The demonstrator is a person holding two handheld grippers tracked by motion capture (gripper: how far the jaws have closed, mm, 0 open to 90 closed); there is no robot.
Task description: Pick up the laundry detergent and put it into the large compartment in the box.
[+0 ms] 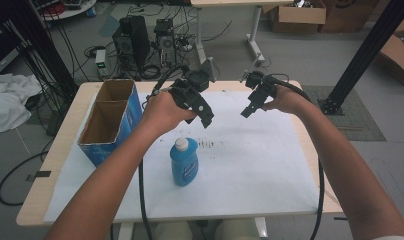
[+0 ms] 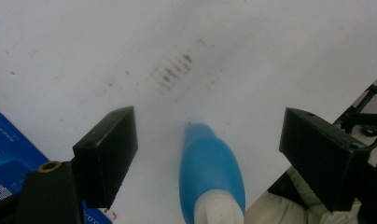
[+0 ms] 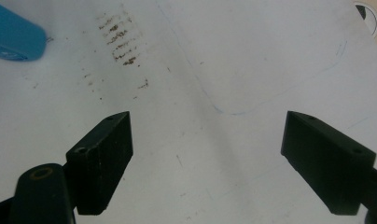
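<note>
A blue bottle with a white cap [image 1: 184, 161] stands upright on the white sheet near the table's middle. My left gripper [image 1: 206, 116] hovers above and behind it, open, jaws wide apart. In the left gripper view the blue bottle [image 2: 210, 176] appears below and between the jaws of the left gripper [image 2: 210, 154], untouched. My right gripper [image 1: 248, 110] is held over the sheet to the right, open with nothing in it. In the right gripper view, the right gripper [image 3: 207, 156] looks down on bare stained paper, with the bottle's base [image 3: 14, 35] at the top left.
An open blue cardboard box [image 1: 111, 120] with two compartments stands at the table's left side. The white sheet [image 1: 260, 165] covers most of the wooden table. Brown smudges [image 1: 206, 145] mark the sheet by the bottle. Cables trail off the front edge.
</note>
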